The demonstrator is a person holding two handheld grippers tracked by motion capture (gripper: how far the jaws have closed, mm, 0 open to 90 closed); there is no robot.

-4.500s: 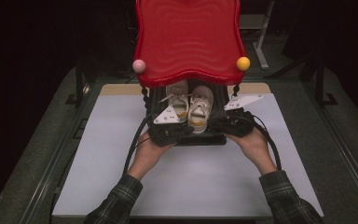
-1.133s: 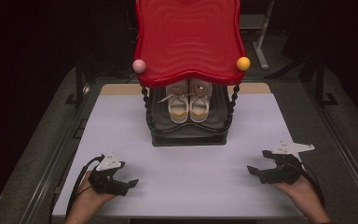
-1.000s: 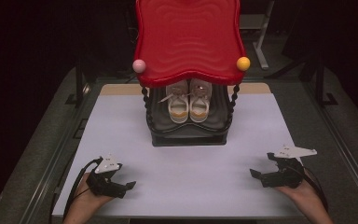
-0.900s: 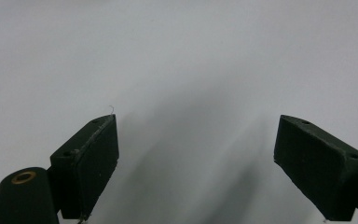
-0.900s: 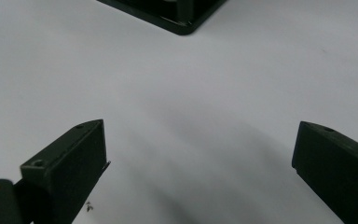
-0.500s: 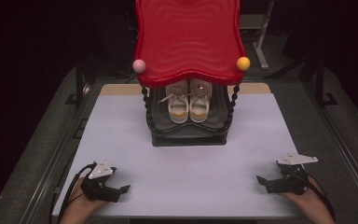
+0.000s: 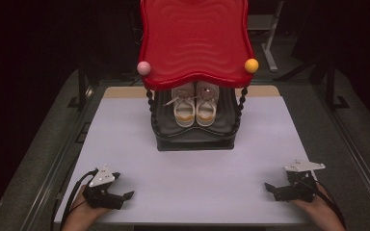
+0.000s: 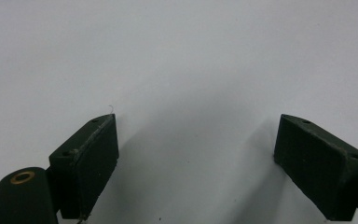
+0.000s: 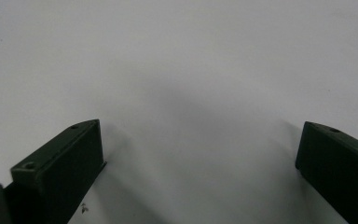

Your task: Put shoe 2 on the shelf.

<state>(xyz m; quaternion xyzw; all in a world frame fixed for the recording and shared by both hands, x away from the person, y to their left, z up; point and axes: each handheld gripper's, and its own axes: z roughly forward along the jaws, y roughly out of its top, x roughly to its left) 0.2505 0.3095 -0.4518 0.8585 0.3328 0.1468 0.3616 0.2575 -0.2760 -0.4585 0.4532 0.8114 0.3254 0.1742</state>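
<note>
— Shoes (image 7: 194, 104), a pale pair with tan trim: where do they sit?

— Side by side on the black lower shelf (image 7: 195, 137) of a small stand, toes pointing toward the near edge, at the far middle of the white table (image 7: 192, 183). A red wavy-edged tray (image 7: 195, 41) forms the stand's top and overhangs their heels.

— Anything else on that stand?

— A pink ball (image 7: 143, 68) at the tray's left corner and a yellow ball (image 7: 251, 65) at its right corner. Twisted black posts join tray and shelf.

— And the grippers?

— Both are down at the near edge, well apart from the stand and from each other. The left gripper (image 7: 125, 197) is at the near left corner, the right gripper (image 7: 268, 186) at the near right, each with a hand behind it.

— How do the jaws stand?

— Spread wide on both. In the left gripper view the left gripper (image 8: 196, 163) has bare white tabletop between its black jaws; the right gripper view shows the same for the right gripper (image 9: 200, 161). Neither holds anything.
</note>
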